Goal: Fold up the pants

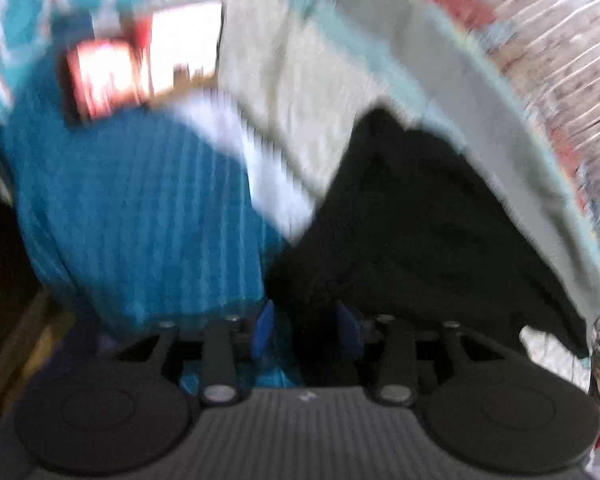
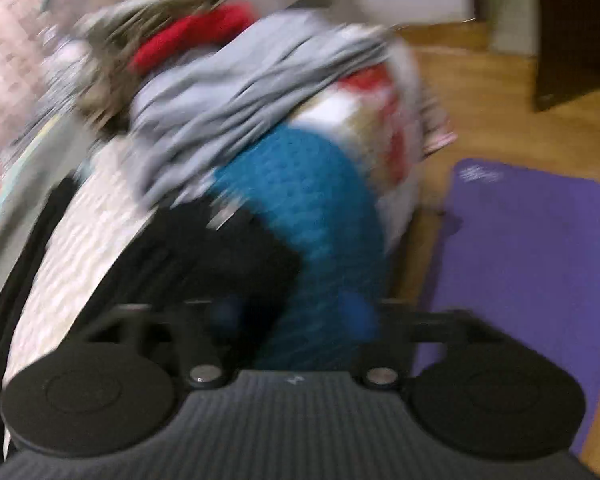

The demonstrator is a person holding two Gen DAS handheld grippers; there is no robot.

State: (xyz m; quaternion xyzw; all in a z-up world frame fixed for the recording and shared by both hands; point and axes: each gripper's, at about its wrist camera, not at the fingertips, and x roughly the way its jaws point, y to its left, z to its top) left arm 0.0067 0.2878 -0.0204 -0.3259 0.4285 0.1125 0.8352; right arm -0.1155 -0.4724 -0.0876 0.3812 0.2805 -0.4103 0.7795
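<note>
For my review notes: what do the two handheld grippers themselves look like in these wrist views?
Both look alike. The left gripper and right gripper each have a dark grey ribbed body with a small pale mark, two round black discs at the sides, black link arms with silver pivot screws, and blue fingers. Motion blur hides finer detail. No cables, hands or sleeves show.

Black pants on teal-blanketed bed.

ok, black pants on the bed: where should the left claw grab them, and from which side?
Take the black pants at the near edge, right ahead of the left claw, coming in low from the bed's edge. The cloth lies flat on the bedspread there and already sits between the open fingers. Blur hides any seam or hem.
</note>
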